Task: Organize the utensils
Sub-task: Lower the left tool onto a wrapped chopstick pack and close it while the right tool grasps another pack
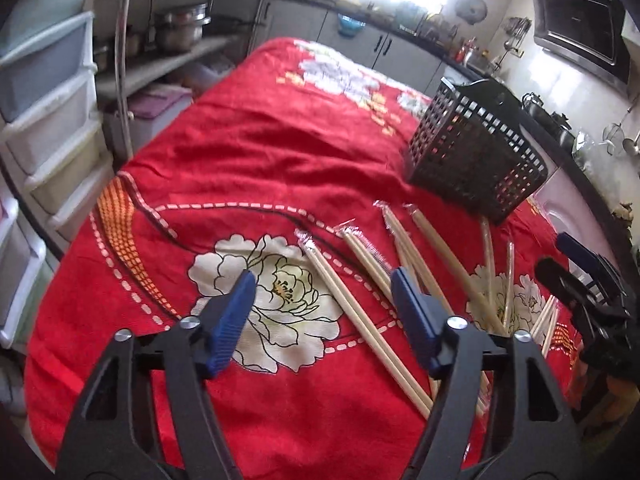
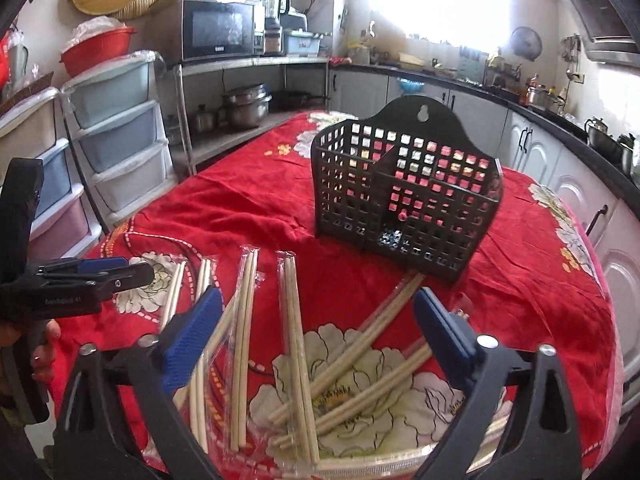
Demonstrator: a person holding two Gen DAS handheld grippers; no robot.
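Chopsticks (image 2: 296, 344) lie scattered, wrapped, near a black slotted holder (image 2: 404, 200) on red cloth (image 1: 260, 152). Left gripper (image 1: 324, 320) and right gripper (image 2: 316, 332) hover spread, empty.

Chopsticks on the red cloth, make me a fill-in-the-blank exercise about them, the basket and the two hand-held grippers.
1. The chopsticks lie on a red cloth printed with white ____.
2. The black basket stands upright and holds ____ chopsticks.
3. Each pair of chopsticks sits in a clear ____ sleeve.
4. The left hand-held gripper and the right hand-held gripper both have ____ pads.

Missing words: flowers; no; plastic; blue
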